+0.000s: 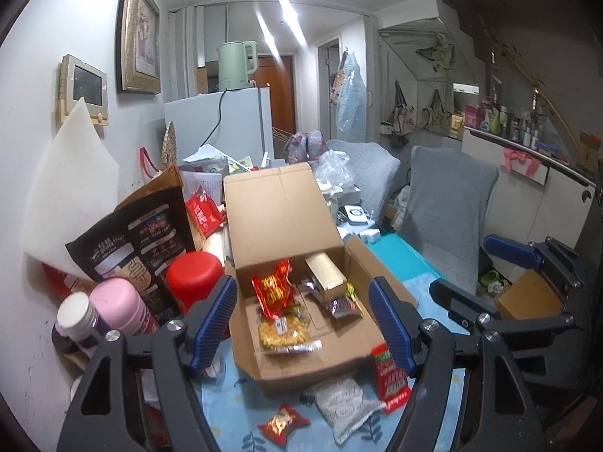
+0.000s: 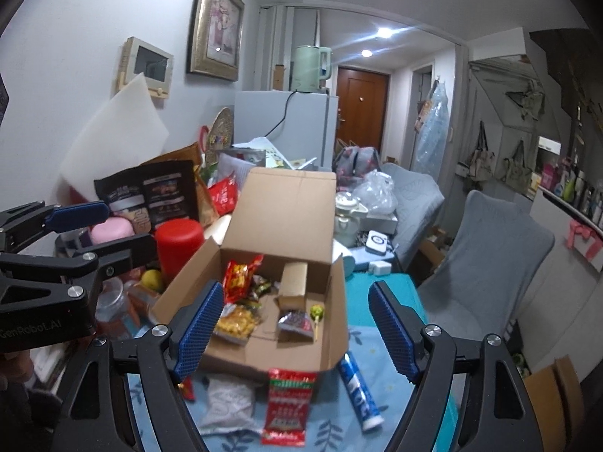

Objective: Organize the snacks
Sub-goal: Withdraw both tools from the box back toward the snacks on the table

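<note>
Both grippers hung above the worktop (image 1: 407, 260) with nothing between the fingers. Left gripper (image 1: 301, 324) stood open, its blue pads framing the cardboard box (image 1: 286, 226) at center frame in the left wrist view; right gripper (image 2: 294, 331) was also open, pads either side of the same box in the right wrist view, nothing gripped. The box sat open on the blue leaf-print cloth (image 2: 339, 425), lid flap standing up at the back. Inside it: red snack bag (image 1: 273, 292) at left, yellow snack pack (image 1: 282, 333) in front of it, a small tan carton (image 1: 326, 271) upright toward the back, a dark wrapped candy (image 2: 296, 322) and a lollipop (image 2: 316, 312) toward the right. Outside the box, lower part of the frame: red strip of sachets (image 2: 288, 406) touching the box's front edge, white pouch (image 2: 226, 403) just left of it, blue tube (image 2: 360, 391) lying to the right, small red packet (image 1: 282, 422) lower center in the left view. Left of the box: red canister (image 1: 194, 278), pink bottle (image 1: 120, 305), black printed bag (image 1: 139, 241) leaning on the wall clutter. Upper center: green kettle (image 2: 311, 69) on the white fridge (image 2: 286, 124). Grey chair (image 2: 490, 256) at right. Frames slightly blurred; labels unreadable.
</note>
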### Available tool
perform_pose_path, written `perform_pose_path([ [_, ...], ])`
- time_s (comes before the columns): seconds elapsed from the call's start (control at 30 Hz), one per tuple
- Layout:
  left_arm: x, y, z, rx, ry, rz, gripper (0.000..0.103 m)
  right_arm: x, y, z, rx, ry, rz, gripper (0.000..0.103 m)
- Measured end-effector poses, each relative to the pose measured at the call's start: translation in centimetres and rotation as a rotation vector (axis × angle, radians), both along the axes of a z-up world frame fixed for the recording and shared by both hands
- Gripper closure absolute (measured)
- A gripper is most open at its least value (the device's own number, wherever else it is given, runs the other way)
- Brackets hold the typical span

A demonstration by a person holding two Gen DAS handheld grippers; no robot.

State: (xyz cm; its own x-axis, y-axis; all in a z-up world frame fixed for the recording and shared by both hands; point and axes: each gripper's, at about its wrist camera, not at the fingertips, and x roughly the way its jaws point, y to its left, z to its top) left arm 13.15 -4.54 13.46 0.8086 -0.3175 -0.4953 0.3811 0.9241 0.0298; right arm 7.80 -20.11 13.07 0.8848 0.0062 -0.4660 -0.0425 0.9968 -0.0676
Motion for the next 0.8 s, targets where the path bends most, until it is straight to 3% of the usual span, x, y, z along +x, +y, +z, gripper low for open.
perform_pose_path([
  [0.37,-3.7,2.2,-4.0,0.003,0.05,-0.03,0.031,-4.1,1.4,-4.1,0.021,0.044,0.028,0.022],
  [0.6,-5.0,3.2,-6.9,0.022,0.103,-0.021,0.031,-4.8,2.5,-8.0,0.05,0.136,0.067,0.022],
  [0.8,-4.7,4.5,-9.6,-0.01,0.185,0.0,0.031,-4.6,3.4,-11.8,0.071,0.236,0.11,0.022],
])
